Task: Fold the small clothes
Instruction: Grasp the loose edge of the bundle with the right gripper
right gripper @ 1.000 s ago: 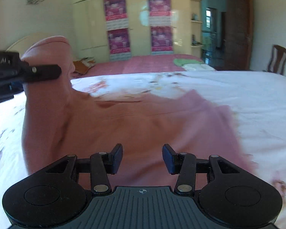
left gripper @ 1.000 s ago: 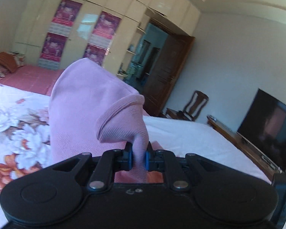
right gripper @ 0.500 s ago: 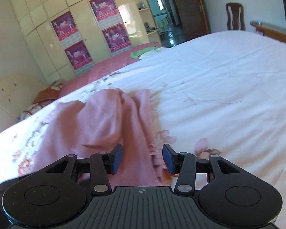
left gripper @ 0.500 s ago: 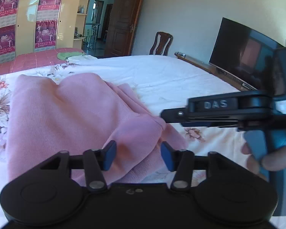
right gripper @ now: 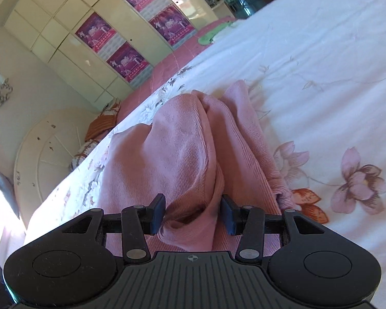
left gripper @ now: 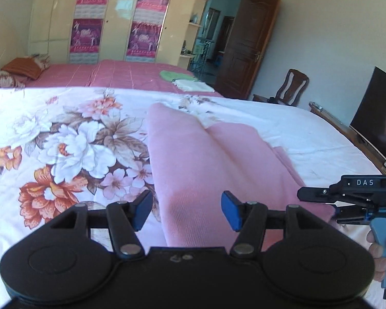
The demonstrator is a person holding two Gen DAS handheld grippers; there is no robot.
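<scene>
A pink knit garment [left gripper: 208, 159] lies folded on the floral bedsheet [left gripper: 64, 139]. My left gripper [left gripper: 186, 209] is open and empty, just above the garment's near left edge. My right gripper [right gripper: 193, 213] is open, its jaws on either side of a raised fold of the garment [right gripper: 182, 159] without gripping it. The right gripper also shows side-on in the left wrist view [left gripper: 347, 195], at the garment's right edge, held by a hand.
The white floral bed [right gripper: 334, 82] stretches wide around the garment. A second bed with a pink cover [left gripper: 121, 74] carries green and white cloths [left gripper: 182, 79]. A TV [left gripper: 375, 113], a wooden bench and a chair [left gripper: 293, 87] stand to the right. Wardrobes line the far wall.
My left gripper let go of the garment, which dropped folded onto the bed, then drew back with wider jaws. My right gripper moved to the garment's right side and tilted.
</scene>
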